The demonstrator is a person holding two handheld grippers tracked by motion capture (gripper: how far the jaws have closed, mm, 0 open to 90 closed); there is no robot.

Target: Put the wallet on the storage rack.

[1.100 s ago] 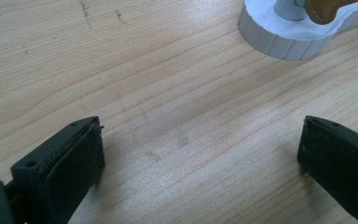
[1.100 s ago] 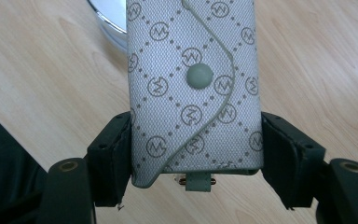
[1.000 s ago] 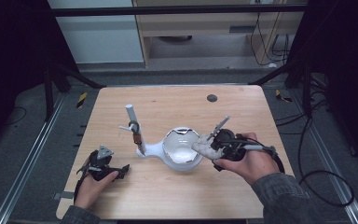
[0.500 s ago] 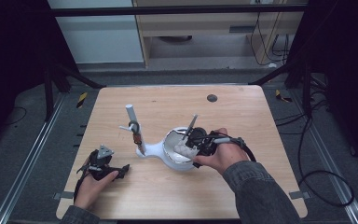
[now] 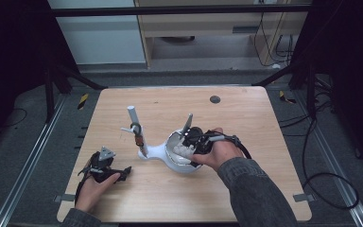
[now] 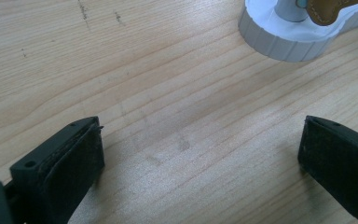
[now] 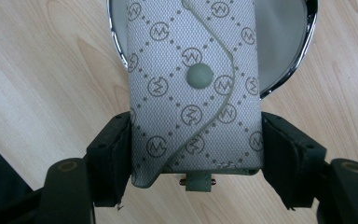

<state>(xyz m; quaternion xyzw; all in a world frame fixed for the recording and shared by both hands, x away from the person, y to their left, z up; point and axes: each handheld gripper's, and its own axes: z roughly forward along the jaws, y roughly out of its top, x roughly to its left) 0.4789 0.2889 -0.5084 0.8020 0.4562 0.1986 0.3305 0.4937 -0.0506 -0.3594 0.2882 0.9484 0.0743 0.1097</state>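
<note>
Since the right tongs (image 7: 196, 154) clamp the grey monogrammed fabric pouch (image 7: 193, 84) across its flanks, it seems light, soft and squashable. At the white stand's chrome-rimmed dish (image 7: 303, 42), toward 12 o'clock, a side grip suits; the left tongs (image 6: 200, 154) rest apart, empty.

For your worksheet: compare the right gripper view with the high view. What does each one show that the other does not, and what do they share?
Right gripper view: the pouch's monogram pattern, snap button and curved flap, with both pads pressed on its sides.

High view: the white stand with its upright post, the left gripper resting open near the table's front edge, and both forearms.

Both: the right gripper over the round dish, and the wooden table.
</note>
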